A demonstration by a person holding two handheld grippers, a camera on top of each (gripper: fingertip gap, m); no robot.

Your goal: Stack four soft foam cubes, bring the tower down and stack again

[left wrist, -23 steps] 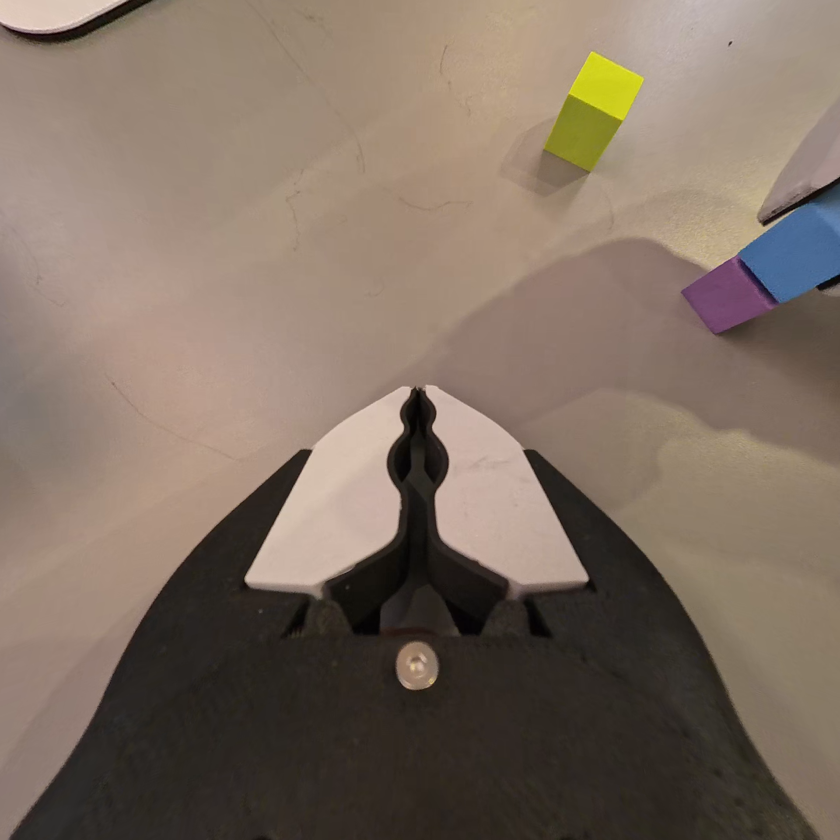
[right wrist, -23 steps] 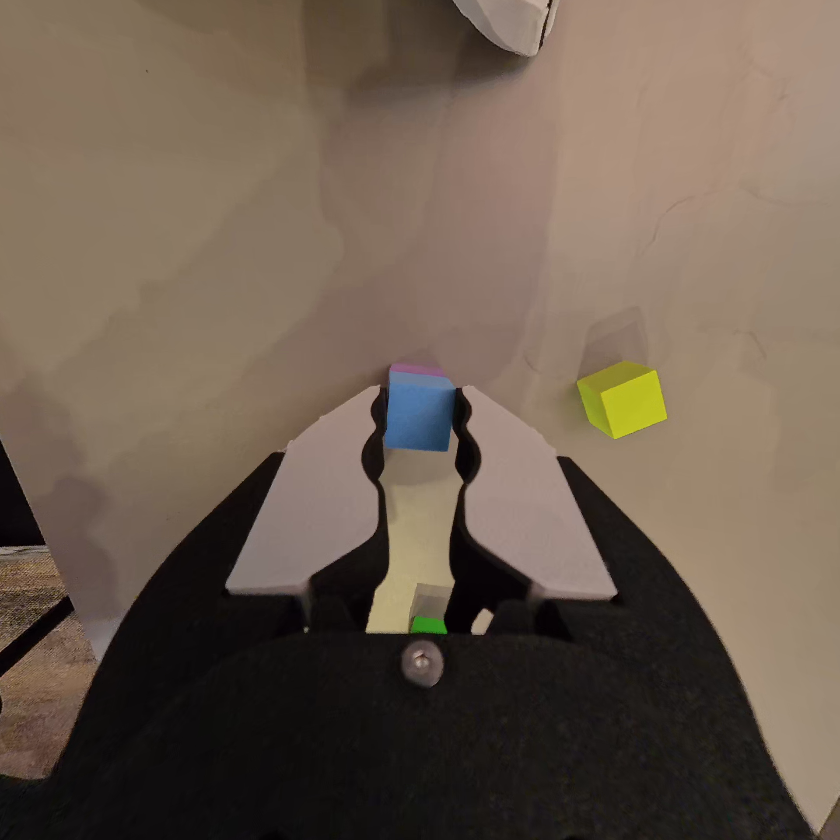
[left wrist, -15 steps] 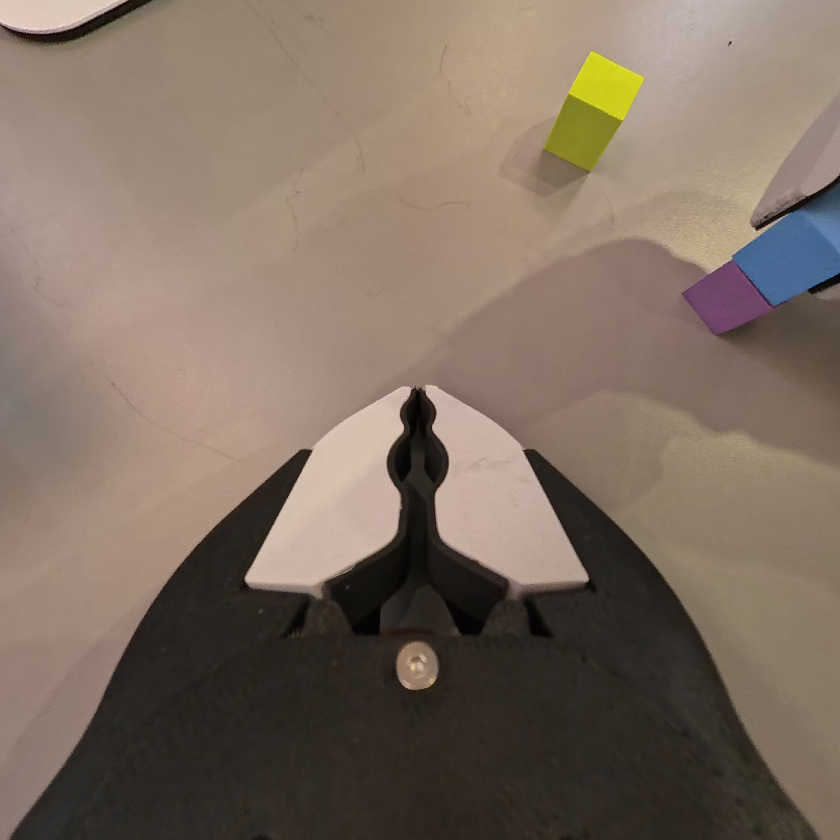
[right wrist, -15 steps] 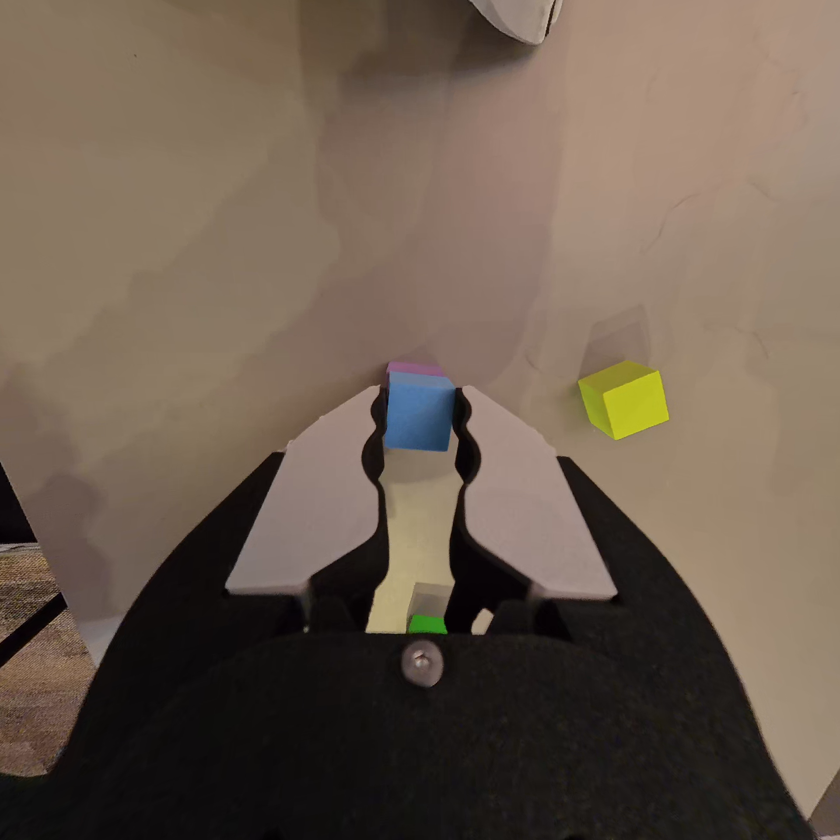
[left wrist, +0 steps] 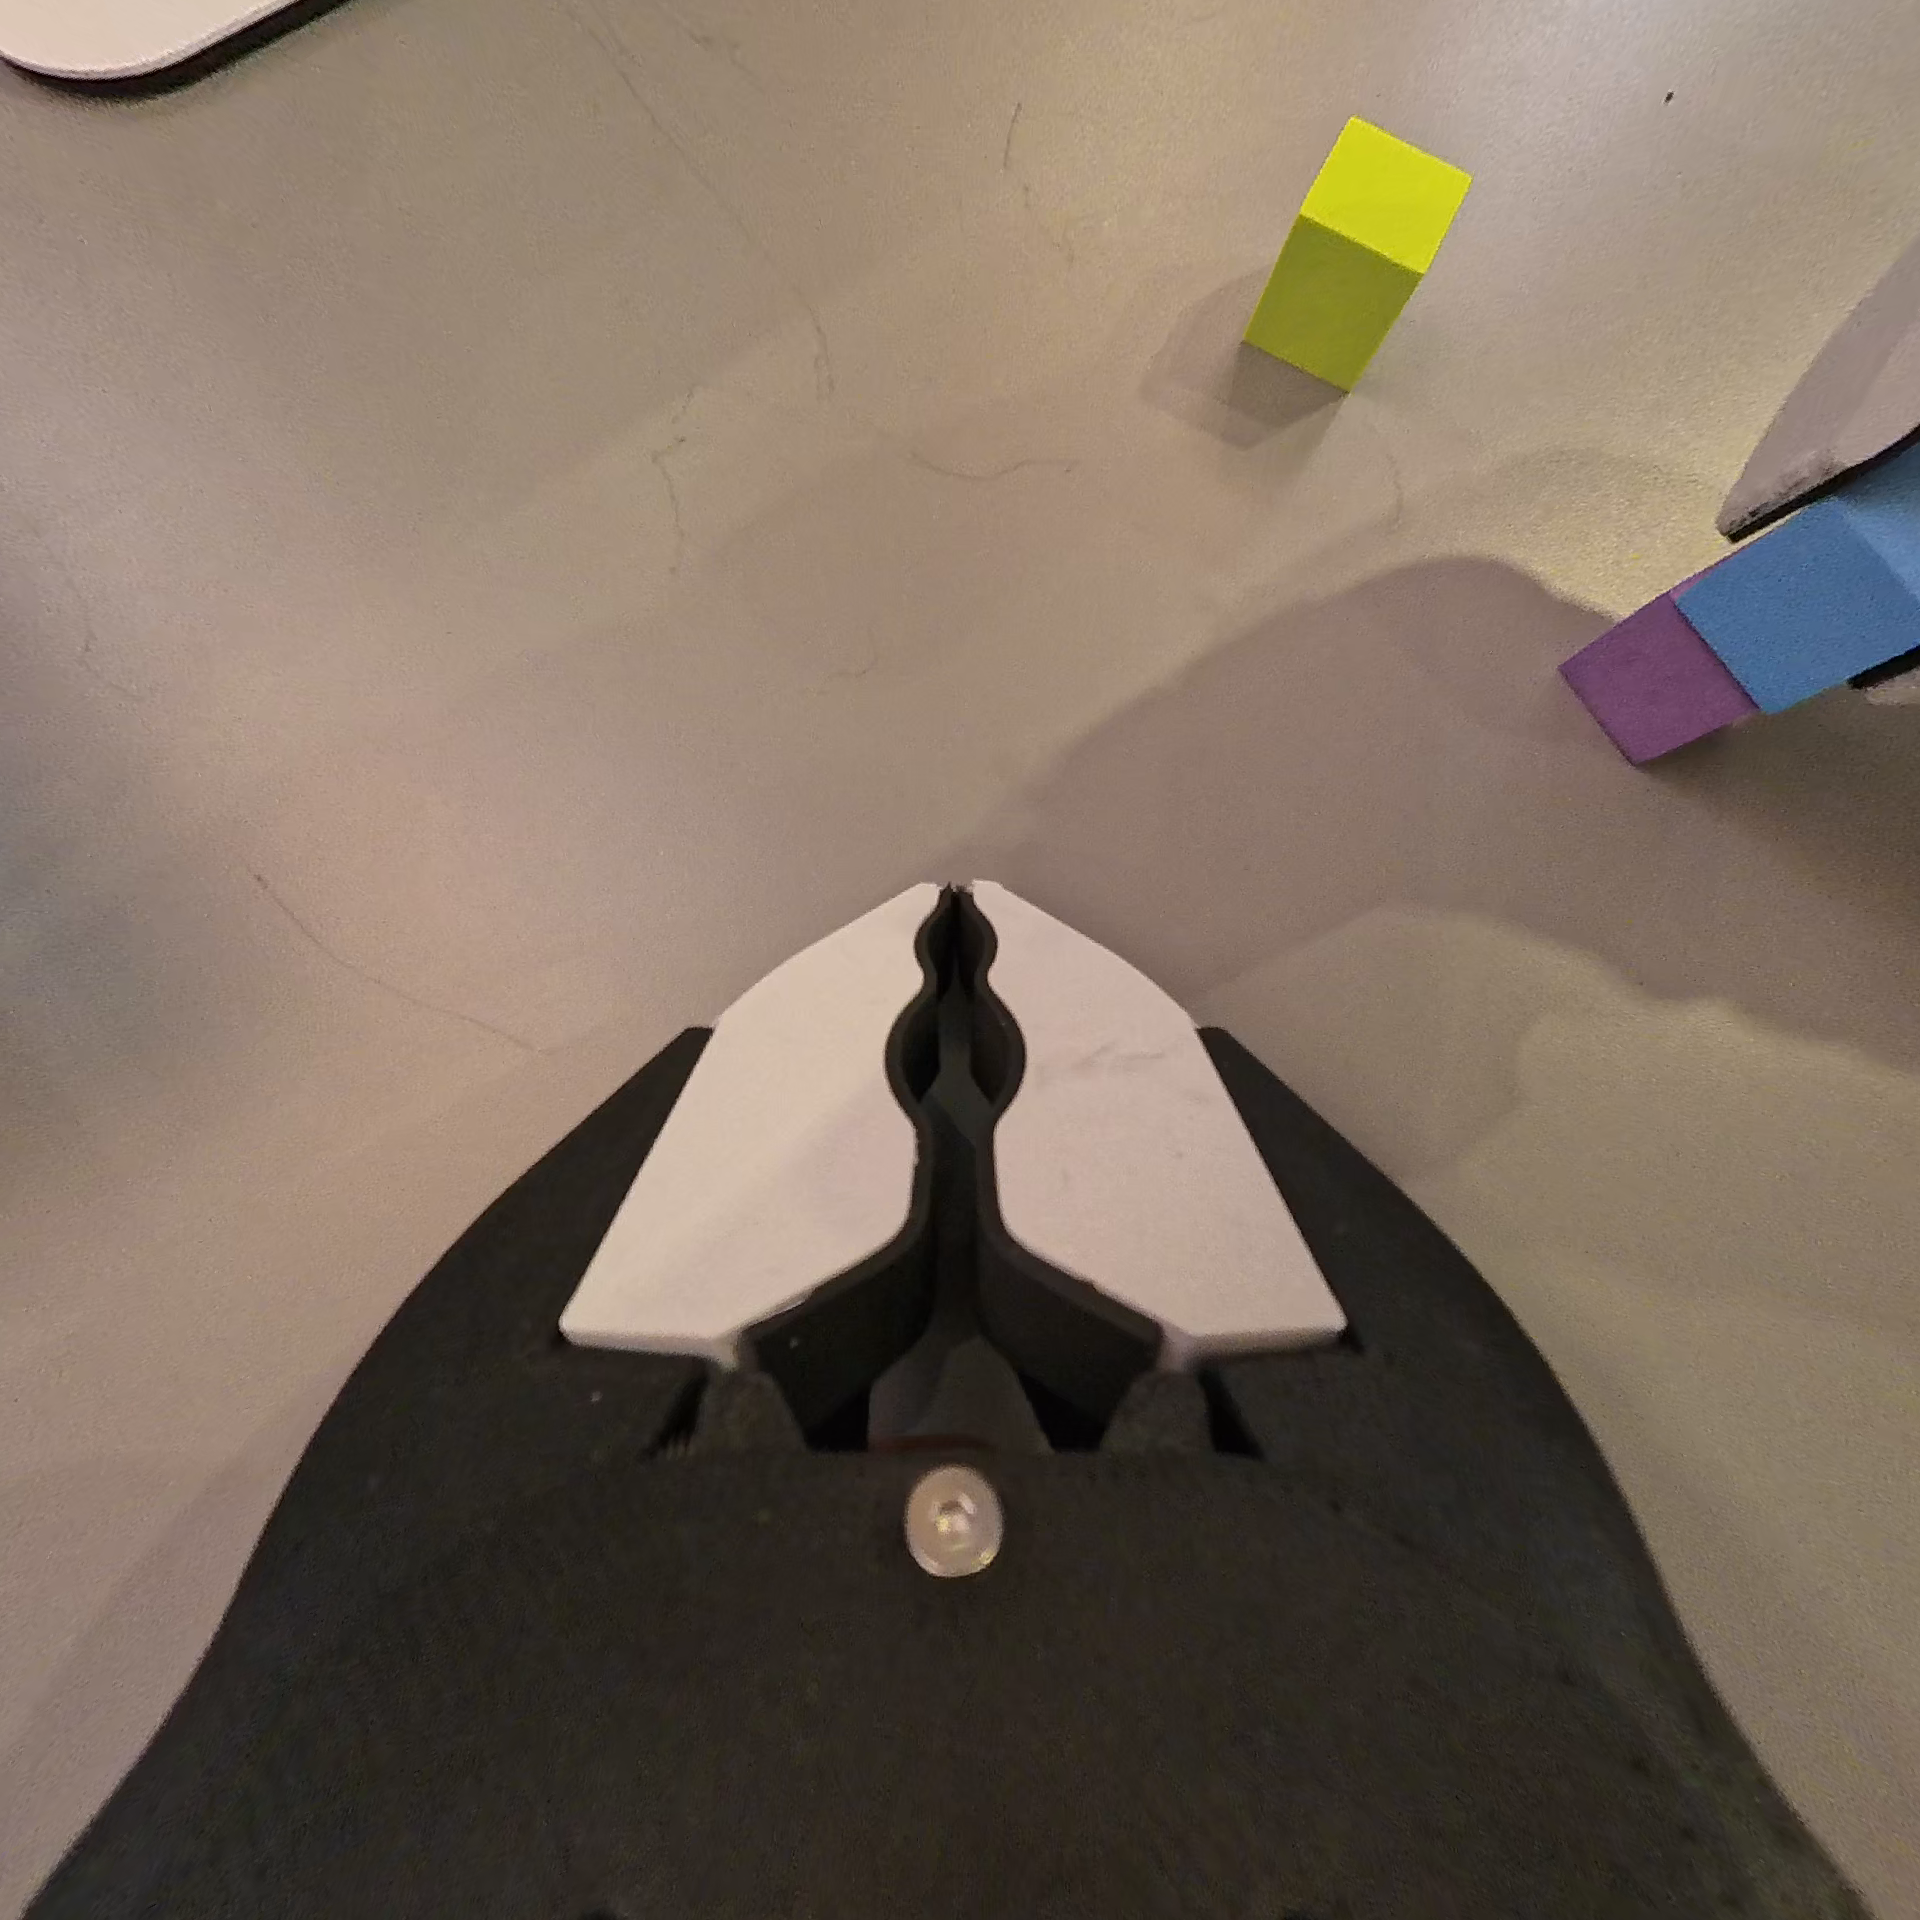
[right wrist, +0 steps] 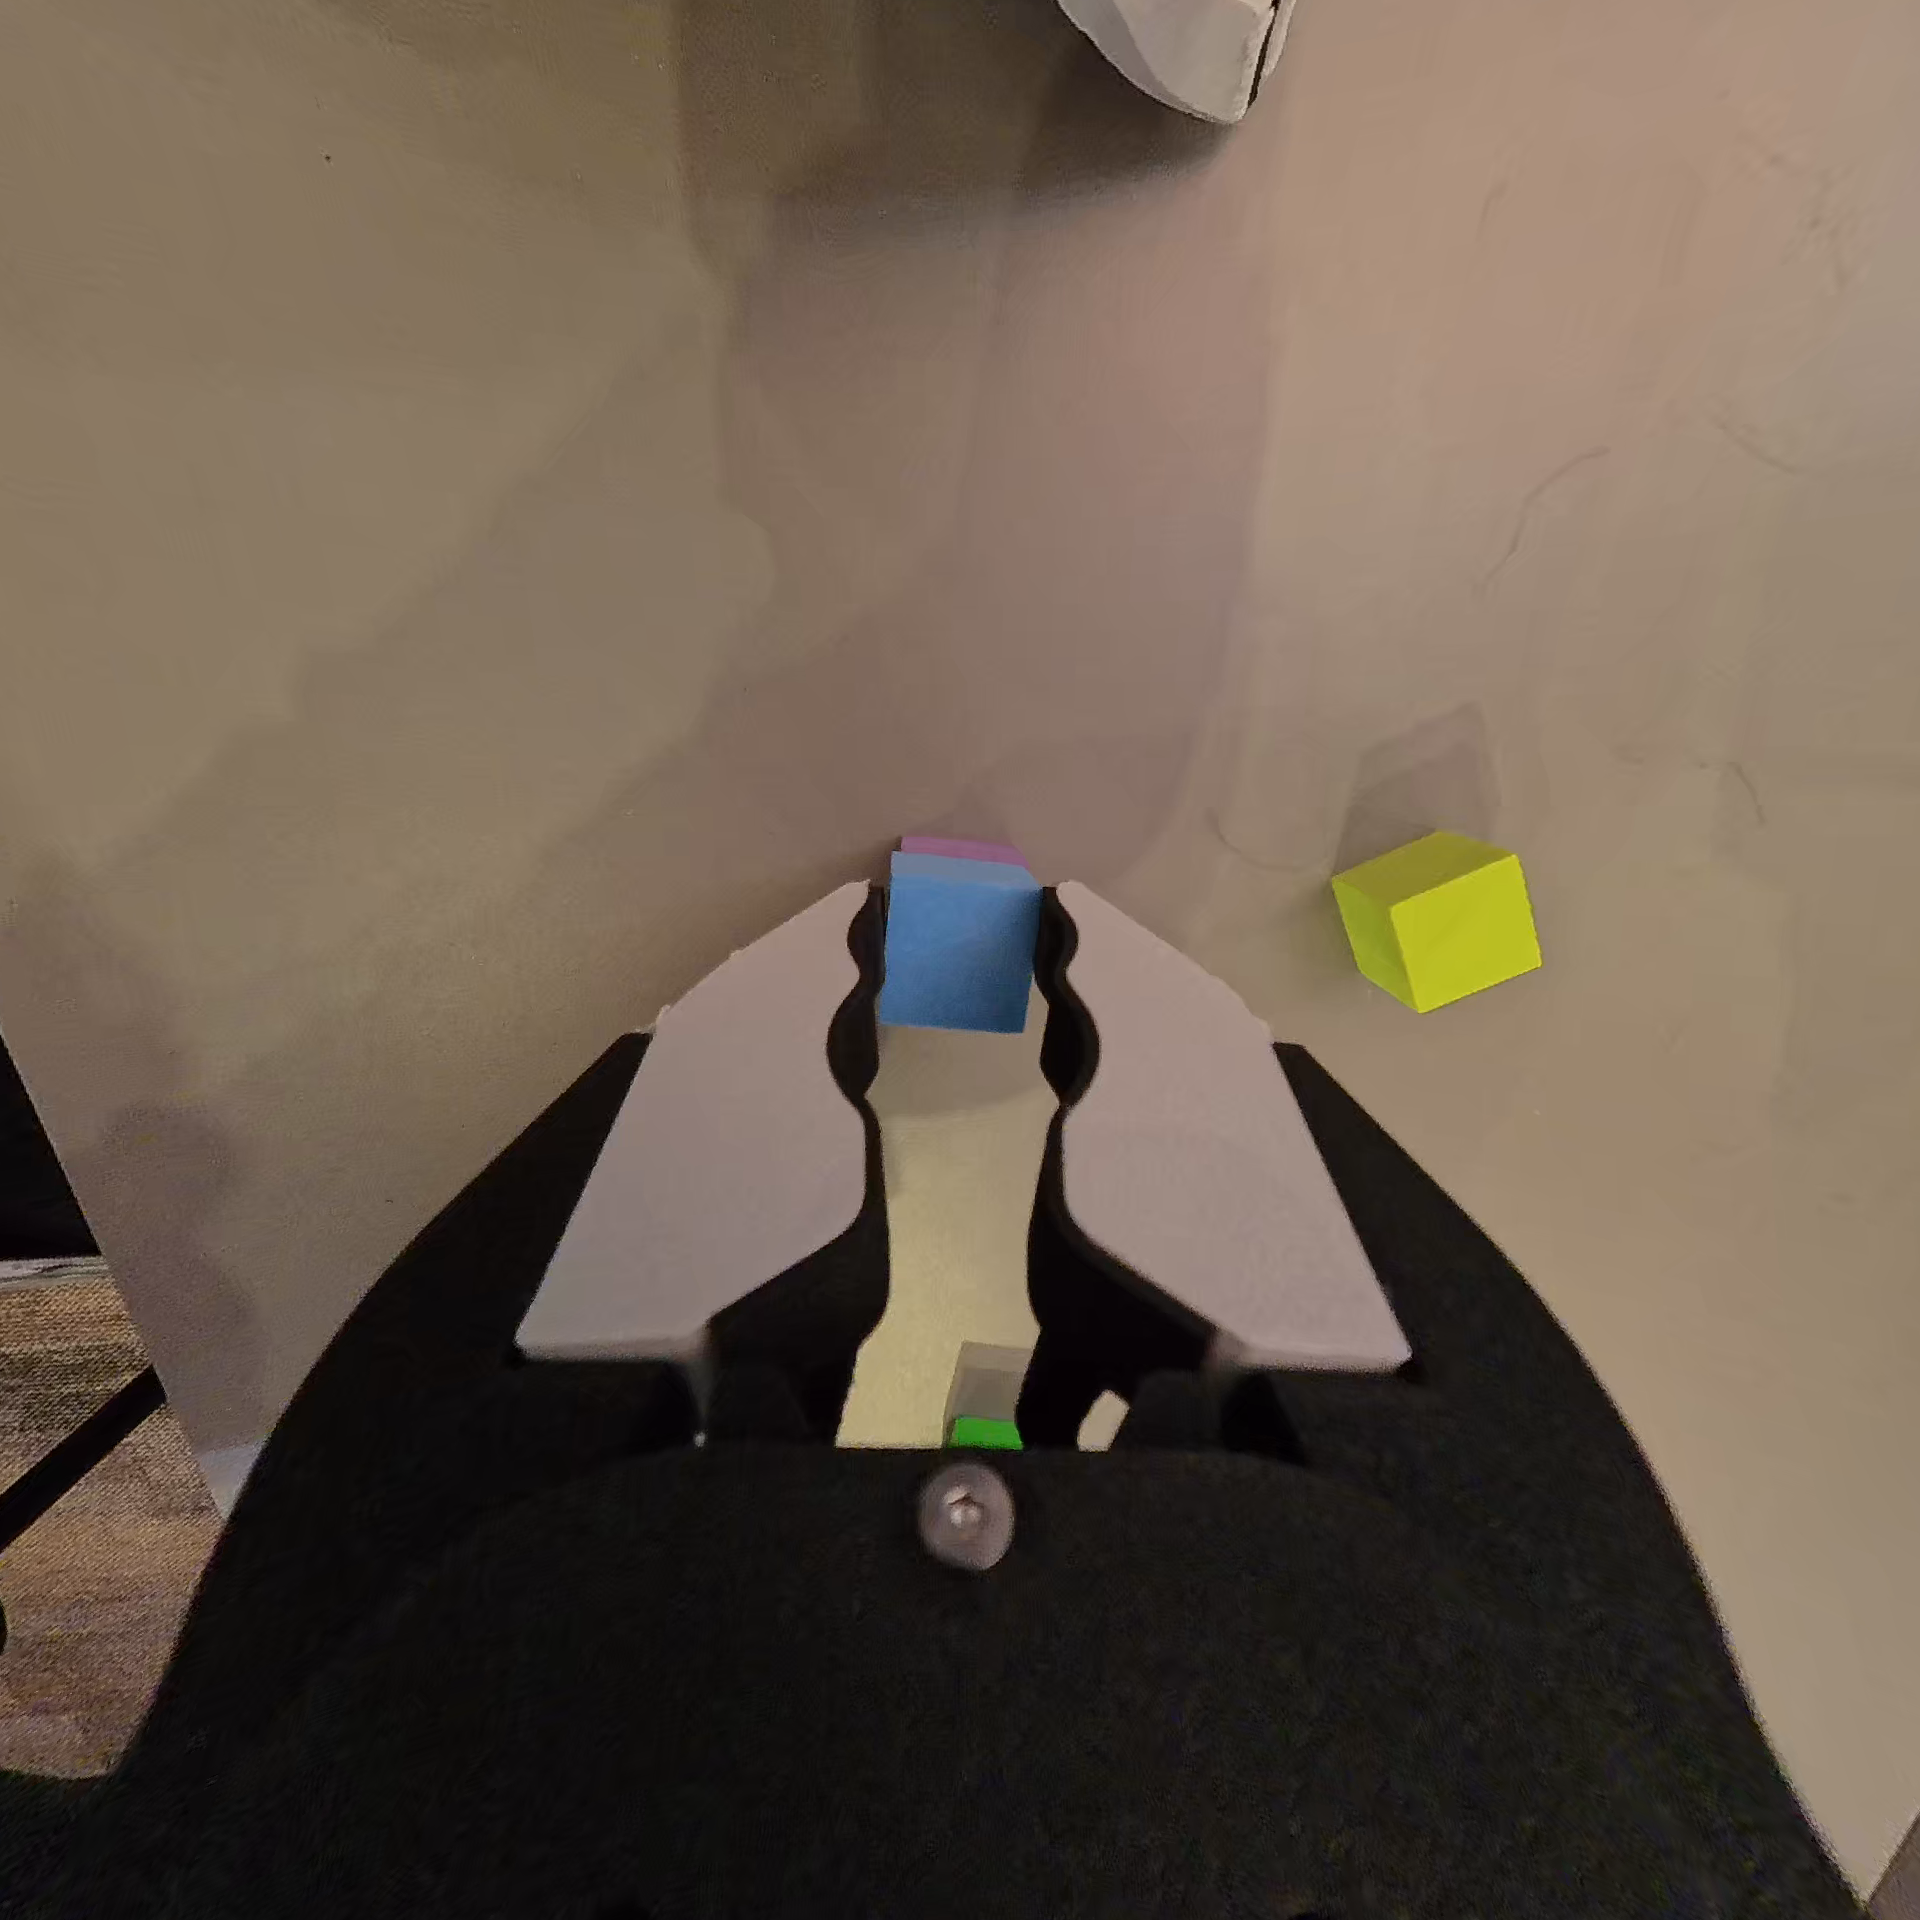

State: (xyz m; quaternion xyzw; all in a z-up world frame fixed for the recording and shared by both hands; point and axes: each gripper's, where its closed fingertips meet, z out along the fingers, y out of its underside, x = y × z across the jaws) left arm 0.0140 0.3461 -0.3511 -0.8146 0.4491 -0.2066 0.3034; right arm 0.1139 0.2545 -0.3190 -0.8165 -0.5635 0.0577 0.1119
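- Left wrist view: left claw (left wrist: 958, 888) clenched, white fingertips (left wrist: 831, 1039) meet at the tip w/ nothing between them, hovering over the beige tabletop (left wrist: 468, 571).
- Yellow-green cube (left wrist: 1351, 249) stands alone on the tabletop at approx 1 o'clock from the claw tip, well apart from it.
- At 3 o'clock edge of frame: blue cube (left wrist: 1808, 613) sits on the purple cube (left wrist: 1652, 691), faces touching; right claw's white finger (left wrist: 1839, 416) comes in from the edge and lies against the blue one.
- White flat object w/ dark rim (left wrist: 135, 31) at the 11 o'clock corner, cut off by the frame.
- Right wrist view: right claw (right wrist: 961, 914) grasping the blue cube (right wrist: 958, 951), dark pads (right wrist: 1055, 935) pressed on both its sides.
- Purple cube (right wrist: 961, 849) peeks out just beyond the blue one at 12 o'clock, directly under it, touching.
- Yellow-green cube (right wrist: 1439, 920) at 3 o'clock from the claw tip, apart, on the tabletop (right wrist: 416, 520).
- Green cube (right wrist: 985, 1432), only a sliver seen low betw. the fingers at 6 o'clock.
- Left claw's white tip (right wrist: 1184, 52) at 12 o'clock top edge; tabletop edge and carpeted floor (right wrist: 73, 1455) at 8 o'clock.
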